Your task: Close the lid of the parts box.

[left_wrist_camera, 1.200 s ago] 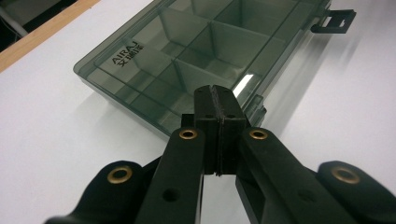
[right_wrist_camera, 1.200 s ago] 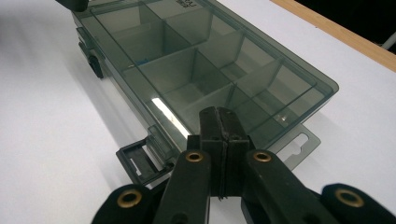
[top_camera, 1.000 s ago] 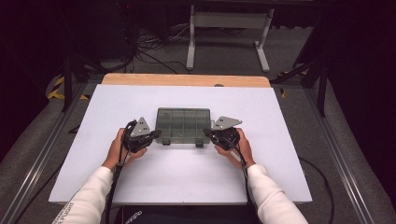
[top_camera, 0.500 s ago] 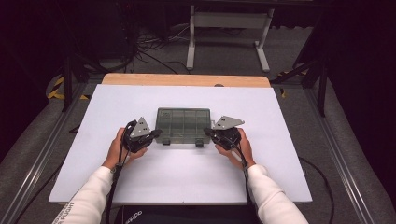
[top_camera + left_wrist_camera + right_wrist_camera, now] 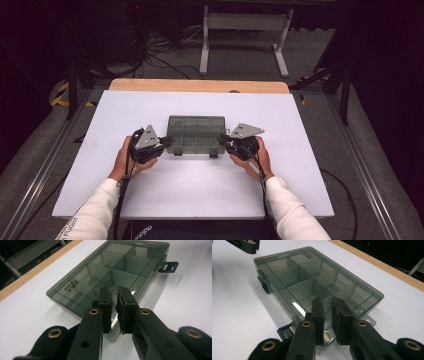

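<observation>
A smoky translucent compartment box [image 5: 196, 131] lies flat with its lid down in the middle of the white table [image 5: 200, 190]. My left gripper [image 5: 168, 144] sits at the box's left end, its jaws almost together with a slim gap and nothing between them. In the left gripper view its tips [image 5: 113, 290] hang over the near corner of the box [image 5: 112, 262]. My right gripper [image 5: 223, 140] mirrors this at the right end. Its tips [image 5: 328, 302] are over the corner of the box [image 5: 312, 272], also nearly closed and holding nothing.
Two dark latches [image 5: 176, 152] stick out from the box's front edge. The table's wooden back edge [image 5: 200, 85] runs behind the box. The left gripper [image 5: 245, 245] appears at the far end in the right gripper view. Beyond the table stand a metal frame [image 5: 245, 35] and floor cables.
</observation>
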Motion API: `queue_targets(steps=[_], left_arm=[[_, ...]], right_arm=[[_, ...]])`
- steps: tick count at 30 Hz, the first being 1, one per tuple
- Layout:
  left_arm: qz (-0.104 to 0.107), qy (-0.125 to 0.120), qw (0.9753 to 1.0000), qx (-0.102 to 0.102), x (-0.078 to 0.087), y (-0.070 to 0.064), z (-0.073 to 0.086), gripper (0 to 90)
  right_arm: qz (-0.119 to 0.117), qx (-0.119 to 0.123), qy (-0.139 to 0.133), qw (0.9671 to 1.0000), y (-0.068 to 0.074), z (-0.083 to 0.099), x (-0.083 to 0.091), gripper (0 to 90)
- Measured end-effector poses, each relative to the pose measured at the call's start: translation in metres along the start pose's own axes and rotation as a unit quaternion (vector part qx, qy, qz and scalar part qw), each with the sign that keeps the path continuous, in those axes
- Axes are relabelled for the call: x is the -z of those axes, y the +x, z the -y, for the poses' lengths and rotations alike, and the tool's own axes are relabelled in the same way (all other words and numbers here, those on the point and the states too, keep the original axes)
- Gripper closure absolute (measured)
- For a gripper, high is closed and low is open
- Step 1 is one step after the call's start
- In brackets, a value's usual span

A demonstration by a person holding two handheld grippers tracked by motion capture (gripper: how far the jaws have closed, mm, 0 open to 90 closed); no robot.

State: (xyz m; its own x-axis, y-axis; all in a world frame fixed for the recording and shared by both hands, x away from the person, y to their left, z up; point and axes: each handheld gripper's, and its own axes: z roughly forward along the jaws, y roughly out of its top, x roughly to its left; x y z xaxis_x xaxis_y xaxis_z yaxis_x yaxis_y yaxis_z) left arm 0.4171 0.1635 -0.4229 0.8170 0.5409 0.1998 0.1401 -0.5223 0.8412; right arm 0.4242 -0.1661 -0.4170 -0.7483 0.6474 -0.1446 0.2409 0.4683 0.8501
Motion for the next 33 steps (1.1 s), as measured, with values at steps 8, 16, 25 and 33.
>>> queue_targets(steps=[8, 16, 25, 33], left_arm=[[-0.001, -0.006, 1.0000, -0.001, 0.0003, -0.0001, -0.0003, 64.4], [-0.014, -0.008, 0.9999, 0.006, 0.0002, -0.0004, -0.0002, 45.9], [-0.019, -0.012, 0.9996, 0.014, 0.0000, -0.0011, 0.0004, 28.5], [-0.026, -0.013, 0.9993, 0.024, -0.0008, 0.0000, 0.0010, 12.7]], right_arm=[[0.003, -0.003, 0.004, 1.0000, 0.0008, 0.0009, -0.0028, 57.2], [0.011, -0.008, -0.004, 0.9999, 0.0016, 0.0012, -0.0048, 36.4], [0.033, -0.012, -0.004, 0.9994, 0.0025, 0.0009, -0.0064, 18.2], [0.033, -0.014, -0.007, 0.9993, 0.0019, 0.0014, -0.0076, 10.9]])
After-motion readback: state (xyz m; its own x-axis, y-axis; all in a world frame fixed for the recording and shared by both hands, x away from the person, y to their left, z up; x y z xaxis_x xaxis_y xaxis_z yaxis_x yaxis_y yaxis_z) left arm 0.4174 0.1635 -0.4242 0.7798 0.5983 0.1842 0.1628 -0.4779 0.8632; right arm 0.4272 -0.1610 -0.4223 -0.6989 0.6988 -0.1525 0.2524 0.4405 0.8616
